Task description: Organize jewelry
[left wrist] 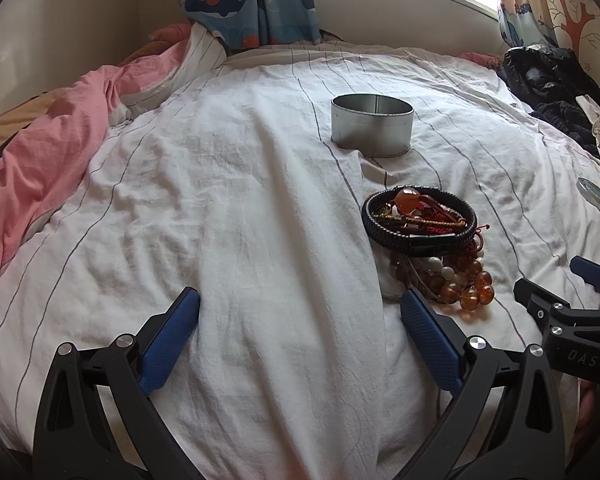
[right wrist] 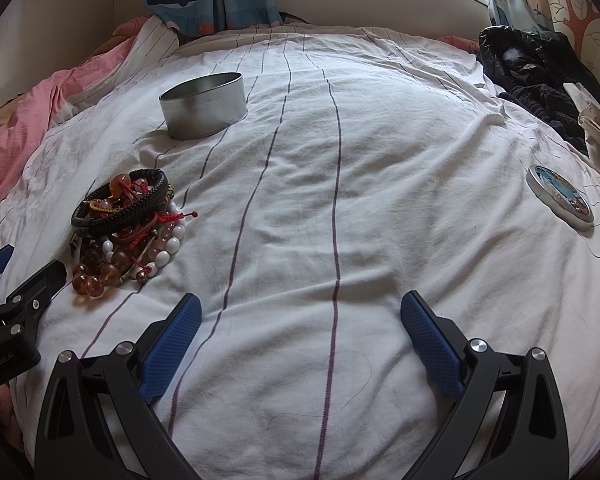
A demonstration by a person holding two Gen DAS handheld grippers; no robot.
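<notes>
In the left wrist view, the left hand-held gripper (left wrist: 300, 312) hangs low over the bed (left wrist: 228, 200), its blue pads spread wide with nothing between them. The jewelry pile (left wrist: 424, 240) lies just beyond its right finger: a black braided bracelet (left wrist: 418, 232) on top, amber beads (left wrist: 466, 292) and white beads tangled beneath with red cords. Past it stands the open metal tin (left wrist: 372, 125), well apart. The right hand-held gripper (left wrist: 556, 288) shows at the right edge.

In the right wrist view, that right hand-held gripper (right wrist: 300, 312) is likewise spread and empty over bare sheet, the pile (right wrist: 130, 224) off to its left, the tin (right wrist: 204, 105) farther back, and the tin's lid (right wrist: 560, 200) lying flat well to the right.

The likely trouble is the tangle: pinching one strand may drag others and scatter beads into the soft folds. The tin could also tip on the yielding bedding. Dark clothes (right wrist: 540, 80) and a pink quilt (right wrist: 28, 120) sit at the margins, blocking nothing.
</notes>
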